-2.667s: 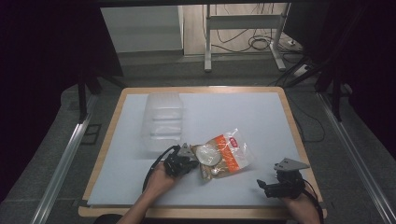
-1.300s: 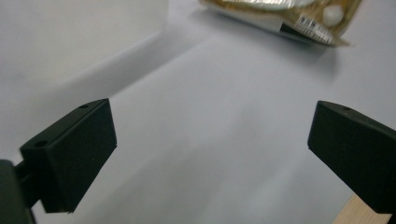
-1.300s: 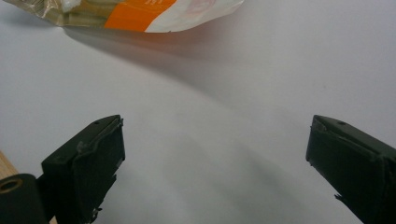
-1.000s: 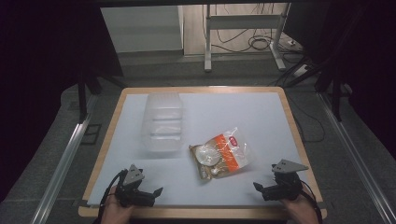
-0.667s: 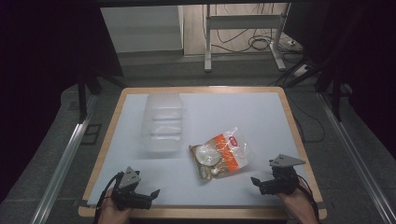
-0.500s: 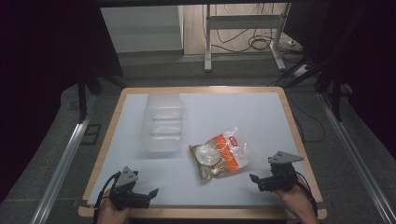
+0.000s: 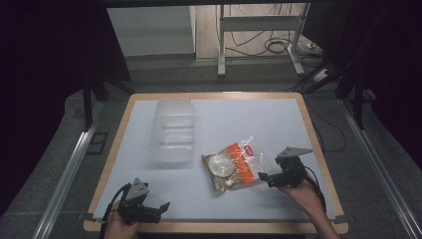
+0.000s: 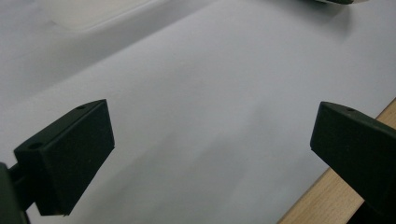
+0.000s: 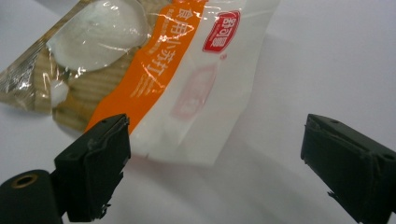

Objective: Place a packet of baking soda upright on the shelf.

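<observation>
A clear snack bag (image 7: 233, 162) with an orange band and biscuits inside lies flat on the white mat. My right gripper (image 7: 263, 178) sits at the bag's near right end, pointing left at it. In the right gripper view the bag's white sealed end (image 9: 196, 116) lies between the jaws, close to the left one, and the pads do not press on it. The right gripper (image 9: 215, 140) is open, and its jaws have just been closing a little. My left gripper (image 7: 161, 206) rests at the front left corner, open with nothing between its jaws (image 8: 212, 116).
A clear plastic container (image 7: 173, 130) stands on the mat behind and to the left of the bag. The wooden table rim (image 7: 318, 149) frames the white mat (image 7: 259, 114). Dark floor, metal rails and cables lie beyond the table.
The left gripper has left the bag and gone to the front left corner, where it now stays. The right gripper has slid left up to the bag's end.
</observation>
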### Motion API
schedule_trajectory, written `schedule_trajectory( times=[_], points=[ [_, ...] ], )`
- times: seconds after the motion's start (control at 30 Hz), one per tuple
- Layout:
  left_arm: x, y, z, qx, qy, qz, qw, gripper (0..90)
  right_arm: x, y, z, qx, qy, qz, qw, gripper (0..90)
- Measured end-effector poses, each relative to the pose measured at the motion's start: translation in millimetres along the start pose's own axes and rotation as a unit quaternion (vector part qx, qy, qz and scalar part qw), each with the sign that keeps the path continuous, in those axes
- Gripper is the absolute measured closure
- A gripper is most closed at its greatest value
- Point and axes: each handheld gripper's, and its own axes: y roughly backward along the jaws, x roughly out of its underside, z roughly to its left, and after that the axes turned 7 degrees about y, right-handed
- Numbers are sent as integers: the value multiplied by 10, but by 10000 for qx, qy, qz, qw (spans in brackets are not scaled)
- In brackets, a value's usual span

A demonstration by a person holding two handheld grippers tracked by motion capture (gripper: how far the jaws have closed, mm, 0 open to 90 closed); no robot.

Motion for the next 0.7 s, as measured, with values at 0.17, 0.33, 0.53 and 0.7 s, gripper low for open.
schedule_trajectory(
  times=[0.17, 0.33, 0.53, 0.7],
  points=[
    [-2, -1, -5, -62, -19, 64, 10000, 0, -98, -169, -95, -150, -83, 121, 9998, 144],
    [0, 1, 0, -75, -6, 87, 9999, 0, -234, -361, -98, -478, -80, 263, 9985, 280],
    [-1, -5, 1, -40, -15, 110, 9999, 0, -381, -484, -7, -746, 101, 138, 9971, 437],
    [-2, -8, -11, -76, -61, 131, 9999, 0, -455, -536, 100, -779, 376, 245, 9960, 569]
  ],
)
